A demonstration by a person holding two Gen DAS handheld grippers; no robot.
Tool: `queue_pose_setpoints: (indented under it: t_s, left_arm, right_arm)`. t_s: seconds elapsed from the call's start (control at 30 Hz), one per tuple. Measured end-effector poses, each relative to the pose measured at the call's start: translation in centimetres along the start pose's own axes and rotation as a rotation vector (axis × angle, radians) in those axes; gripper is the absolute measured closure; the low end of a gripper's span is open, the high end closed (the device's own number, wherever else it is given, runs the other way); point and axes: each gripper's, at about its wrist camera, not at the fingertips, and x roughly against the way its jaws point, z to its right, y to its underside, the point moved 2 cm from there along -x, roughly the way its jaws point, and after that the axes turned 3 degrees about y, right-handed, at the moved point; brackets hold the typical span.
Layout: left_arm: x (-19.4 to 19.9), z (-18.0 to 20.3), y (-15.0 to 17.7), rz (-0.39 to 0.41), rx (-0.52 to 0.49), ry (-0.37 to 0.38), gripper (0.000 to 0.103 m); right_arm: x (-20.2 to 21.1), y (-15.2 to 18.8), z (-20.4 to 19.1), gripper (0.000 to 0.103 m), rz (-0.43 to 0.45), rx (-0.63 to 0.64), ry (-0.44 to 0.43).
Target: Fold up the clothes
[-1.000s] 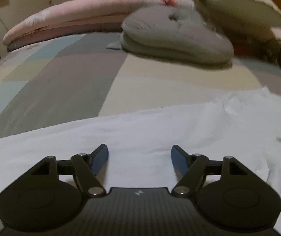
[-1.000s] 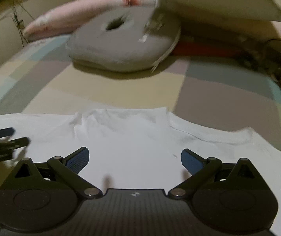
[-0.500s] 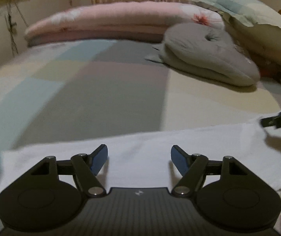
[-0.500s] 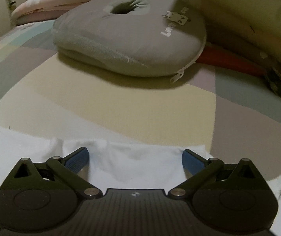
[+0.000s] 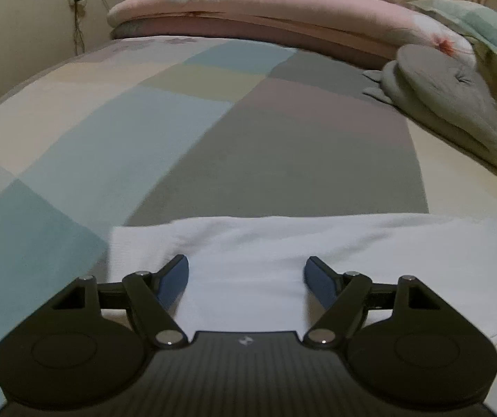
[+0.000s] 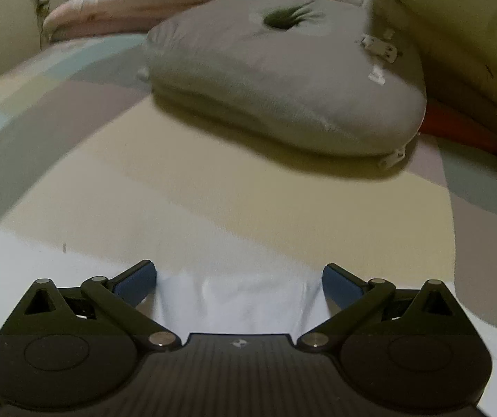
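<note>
Across the near part of the bed lies the shirt, white and spread flat on the patchwork sheet, its far edge running straight from side to side. Over it the left gripper points down with its blue pads wide apart and nothing between them but the cloth below. Further right, the right gripper hangs over the shirt's far edge, jaws likewise spread and empty. Beyond sit a grey cushion, a pink bolster and a pillow.
</note>
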Motion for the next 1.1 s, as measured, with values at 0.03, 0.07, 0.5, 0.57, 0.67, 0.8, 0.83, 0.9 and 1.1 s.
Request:
queue_pose_setpoints:
  t_s: [0.03, 0.07, 0.5, 0.57, 0.67, 0.8, 0.83, 0.9, 1.1]
  left_arm:
    - [0.5, 0.0, 0.0, 0.014, -0.008, 0.011, 0.031]
    - [0.7, 0.1, -0.2, 0.031, -0.029, 0.026, 0.03]
    - [0.9, 1.5, 0.4, -0.017, -0.048, -0.044, 0.03]
    - [2.8, 3.3, 0.2, 0.004, -0.07, 0.011, 0.028]
    - [5.8, 7.5, 0.3, 0.042, -0.117, 0.115, 0.022]
    - [9.0, 14.6, 1.5, 0.064, -0.231, 0.279, 0.017]
    - [9.4, 16.3, 2.0, 0.06, -0.257, 0.33, 0.016]
    - [10.1, 19.8, 3.2, 0.05, -0.306, 0.435, 0.015]
    - [10.2, 28.0, 7.3, 0.025, -0.496, 0.562, 0.015]
  right_arm:
    - [0.5, -0.3, 0.4, 0.0, 0.0, -0.017, -0.015]
    - [1.1, -0.4, 0.8, 0.0, 0.0, -0.028, -0.026]
    - [0.5, 1.3, 3.5, 0.0, 0.007, -0.061, 0.055]
    - [2.9, 1.9, 3.9, 0.0, 0.016, -0.069, 0.001]
    - [7.2, 3.6, 5.1, 0.0, 0.023, -0.036, -0.002]
    - [12.0, 6.1, 10.9, 0.0, -0.02, -0.091, 0.01]
    - [13.0, 6.6, 12.9, 0.0, -0.03, -0.126, 0.019]
    - [14.7, 7.8, 17.1, 0.0, -0.059, -0.206, 0.017]
    - [15.6, 11.0, 26.1, 0.0, -0.133, -0.389, 0.009]
